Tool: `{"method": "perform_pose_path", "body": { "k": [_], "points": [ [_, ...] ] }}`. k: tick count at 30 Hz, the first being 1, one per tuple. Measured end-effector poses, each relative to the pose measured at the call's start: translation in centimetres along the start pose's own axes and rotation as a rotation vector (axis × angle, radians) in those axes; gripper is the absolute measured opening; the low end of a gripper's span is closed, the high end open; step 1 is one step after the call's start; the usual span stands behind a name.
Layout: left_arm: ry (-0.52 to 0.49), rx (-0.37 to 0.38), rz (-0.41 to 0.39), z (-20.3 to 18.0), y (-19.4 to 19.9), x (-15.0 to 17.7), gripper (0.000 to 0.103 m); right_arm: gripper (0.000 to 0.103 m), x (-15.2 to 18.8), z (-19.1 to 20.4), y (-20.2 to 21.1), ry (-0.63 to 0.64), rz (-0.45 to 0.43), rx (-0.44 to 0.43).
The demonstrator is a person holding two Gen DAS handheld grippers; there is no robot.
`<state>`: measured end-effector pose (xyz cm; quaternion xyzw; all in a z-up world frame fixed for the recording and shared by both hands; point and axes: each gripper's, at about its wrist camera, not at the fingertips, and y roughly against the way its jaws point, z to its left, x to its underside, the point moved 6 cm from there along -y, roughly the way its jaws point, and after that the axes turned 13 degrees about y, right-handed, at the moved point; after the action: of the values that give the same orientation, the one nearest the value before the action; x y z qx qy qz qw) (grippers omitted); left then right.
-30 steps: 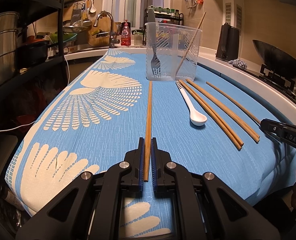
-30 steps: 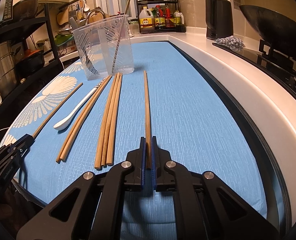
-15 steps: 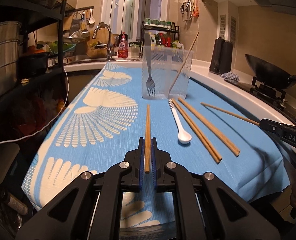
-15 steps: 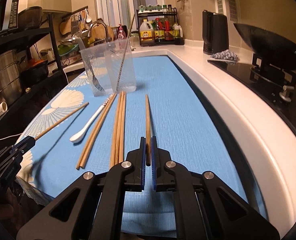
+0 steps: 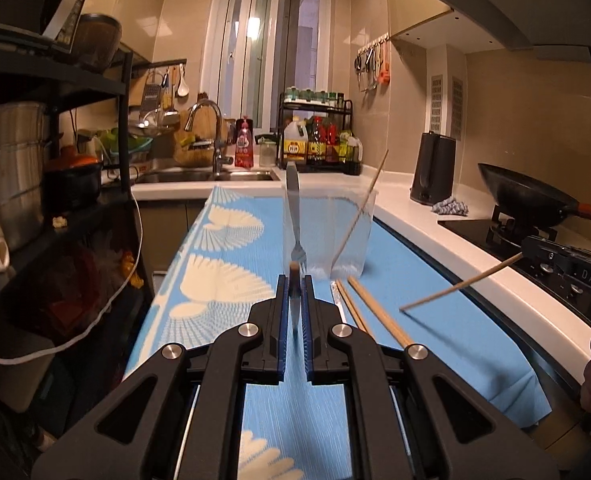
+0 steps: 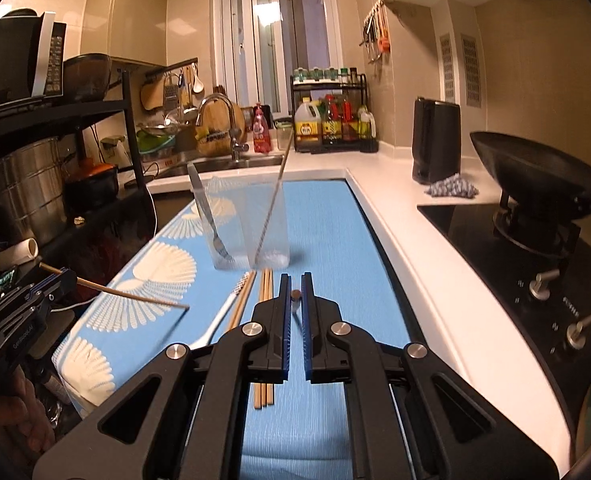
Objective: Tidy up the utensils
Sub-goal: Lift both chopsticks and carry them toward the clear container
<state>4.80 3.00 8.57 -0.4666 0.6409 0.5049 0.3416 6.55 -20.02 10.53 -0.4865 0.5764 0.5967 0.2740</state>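
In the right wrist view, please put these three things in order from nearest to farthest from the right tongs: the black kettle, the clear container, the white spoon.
1. white spoon: on the blue cloth, just left of the right tongs.
2. clear container: farther up the cloth, ahead and slightly left.
3. black kettle: on the white counter at the back right.

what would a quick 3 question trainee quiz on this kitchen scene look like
1. True or false: each gripper is shut on one chopstick.
2. What already stands in the clear container? A) a fork and one chopstick B) two spoons C) nothing
3. Name the white utensil lying on the blue cloth.

Key:
1. True: the left gripper holds one chopstick, the right gripper another chopstick.
2. A: fork, leaning chopstick.
3. The spoon.
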Motion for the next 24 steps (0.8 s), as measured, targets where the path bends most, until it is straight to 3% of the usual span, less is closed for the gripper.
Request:
{"method": "perform_pose_path", "body": {
  "k": [9, 24],
  "points": [
    [0.049, 0.053, 0.076, -0.2, -2.7, -5.1, 0.006, 0.005, -4.7, -0.7, -1.9, 0.003, 0.025, -0.034],
    [0.088, 0.1, 0.224, -0.6, -7.0, -9.2, 0.006, 0.005, -11.2, 1.2, -5.6, 0.038, 0.071, -0.133]
  ]
}}
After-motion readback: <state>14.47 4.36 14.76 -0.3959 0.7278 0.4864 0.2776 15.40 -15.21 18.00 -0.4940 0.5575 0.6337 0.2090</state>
